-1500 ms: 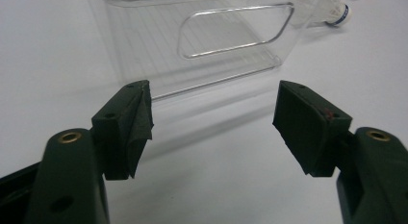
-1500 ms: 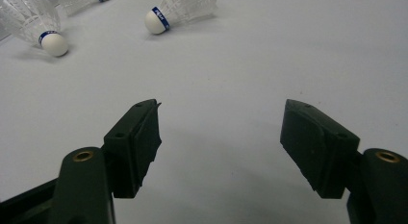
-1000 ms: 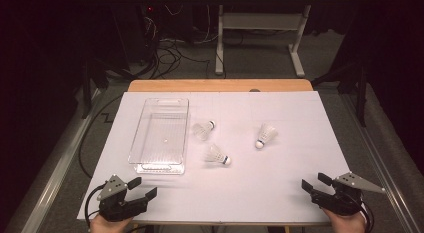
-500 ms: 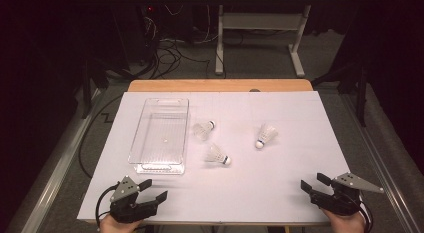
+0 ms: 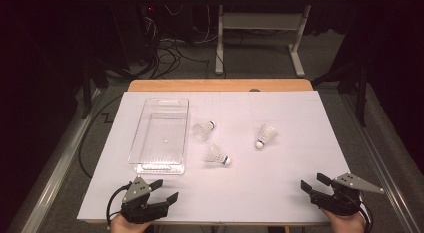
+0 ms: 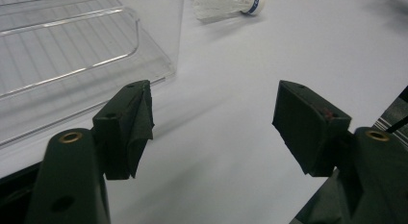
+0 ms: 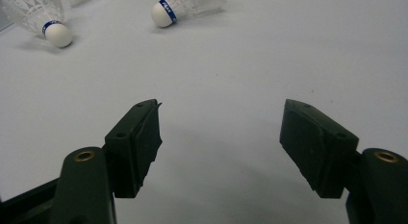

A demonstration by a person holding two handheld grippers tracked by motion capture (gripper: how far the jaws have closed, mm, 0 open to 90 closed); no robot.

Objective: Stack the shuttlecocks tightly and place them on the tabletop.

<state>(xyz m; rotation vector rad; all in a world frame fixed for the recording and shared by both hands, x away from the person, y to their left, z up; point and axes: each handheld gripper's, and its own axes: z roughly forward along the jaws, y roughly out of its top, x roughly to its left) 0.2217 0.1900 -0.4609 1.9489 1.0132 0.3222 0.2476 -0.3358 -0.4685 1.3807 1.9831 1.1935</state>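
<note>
High view: three shuttlecocks [image 5: 205, 129] [image 5: 217, 155] [image 5: 265, 136] are seen lying on the white sheet [image 5: 280, 188], just right of the clear bin [image 5: 161, 134], which holds none. Nothing is judged done yet. The left gripper [image 5: 167, 191] and right gripper [image 5: 311, 183] are held at the near edge, jaws apart, empty.

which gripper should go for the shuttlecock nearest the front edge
Left, probably. The left gripper sits open at the front edge beside the bin, and the nearest shuttlecock lies closer to it than to the right gripper, which is open near the far right corner.
</note>
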